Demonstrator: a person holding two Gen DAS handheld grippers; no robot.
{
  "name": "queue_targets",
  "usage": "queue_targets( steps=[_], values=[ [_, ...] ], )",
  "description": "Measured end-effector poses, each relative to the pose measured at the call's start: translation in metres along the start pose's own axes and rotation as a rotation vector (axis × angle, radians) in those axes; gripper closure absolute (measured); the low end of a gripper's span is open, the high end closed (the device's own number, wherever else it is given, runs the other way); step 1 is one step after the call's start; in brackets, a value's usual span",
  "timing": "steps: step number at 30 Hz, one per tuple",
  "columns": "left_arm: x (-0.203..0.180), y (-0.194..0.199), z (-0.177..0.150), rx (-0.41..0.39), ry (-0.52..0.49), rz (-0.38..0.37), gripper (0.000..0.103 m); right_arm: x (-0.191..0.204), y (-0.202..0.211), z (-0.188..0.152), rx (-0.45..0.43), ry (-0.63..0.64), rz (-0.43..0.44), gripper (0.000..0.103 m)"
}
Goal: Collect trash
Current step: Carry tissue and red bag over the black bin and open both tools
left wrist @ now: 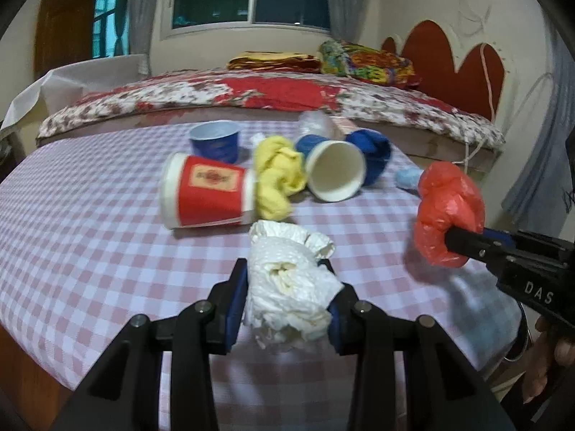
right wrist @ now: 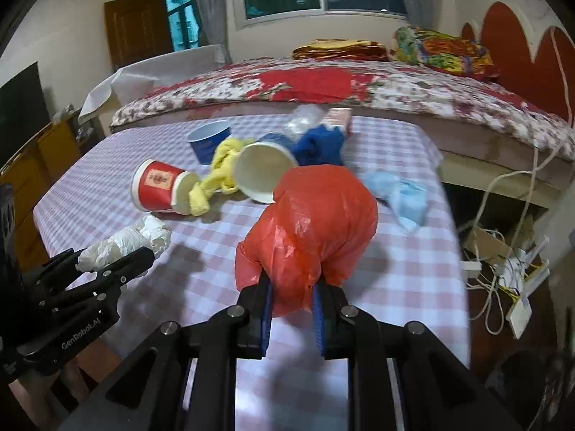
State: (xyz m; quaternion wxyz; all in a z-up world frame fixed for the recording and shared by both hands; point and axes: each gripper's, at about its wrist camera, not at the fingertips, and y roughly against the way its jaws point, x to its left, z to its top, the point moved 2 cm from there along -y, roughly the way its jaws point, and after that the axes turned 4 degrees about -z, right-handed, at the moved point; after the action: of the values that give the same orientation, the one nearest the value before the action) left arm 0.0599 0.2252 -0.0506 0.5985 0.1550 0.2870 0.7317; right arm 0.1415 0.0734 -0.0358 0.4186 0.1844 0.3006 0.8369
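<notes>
My left gripper (left wrist: 287, 287) is shut on a crumpled white paper towel (left wrist: 287, 283) and holds it above the checked tablecloth (left wrist: 90, 237); it also shows in the right wrist view (right wrist: 118, 251) with the towel (right wrist: 125, 239). My right gripper (right wrist: 291, 291) is shut on a crumpled red plastic bag (right wrist: 309, 222), also seen from the left wrist (left wrist: 447, 208). On the table lie a red paper cup (left wrist: 205, 190), a yellow cloth (left wrist: 278, 176), a white-lined blue cup on its side (left wrist: 334, 170), an upright blue cup (left wrist: 215, 140), a blue cloth (left wrist: 373, 151) and a light-blue wad (right wrist: 402, 194).
A bed (left wrist: 251, 93) with a floral quilt stands behind the table. Clear plastic (right wrist: 305, 118) and a small pink pack (right wrist: 339, 116) lie at the table's far edge. Cables and power strips (right wrist: 503, 262) lie on the floor to the right.
</notes>
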Motion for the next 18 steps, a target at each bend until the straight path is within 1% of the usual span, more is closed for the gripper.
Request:
queue_targets(
  steps=[10, 18],
  values=[
    [-0.045, 0.003, 0.005, -0.007, -0.073, -0.064, 0.063, -0.048, 0.032, -0.019, -0.016, -0.067, -0.075, 0.083],
    [-0.095, 0.001, 0.005, 0.000, -0.148, -0.138, 0.063, -0.094, 0.057, -0.042, -0.021, -0.140, -0.143, 0.083]
  ],
)
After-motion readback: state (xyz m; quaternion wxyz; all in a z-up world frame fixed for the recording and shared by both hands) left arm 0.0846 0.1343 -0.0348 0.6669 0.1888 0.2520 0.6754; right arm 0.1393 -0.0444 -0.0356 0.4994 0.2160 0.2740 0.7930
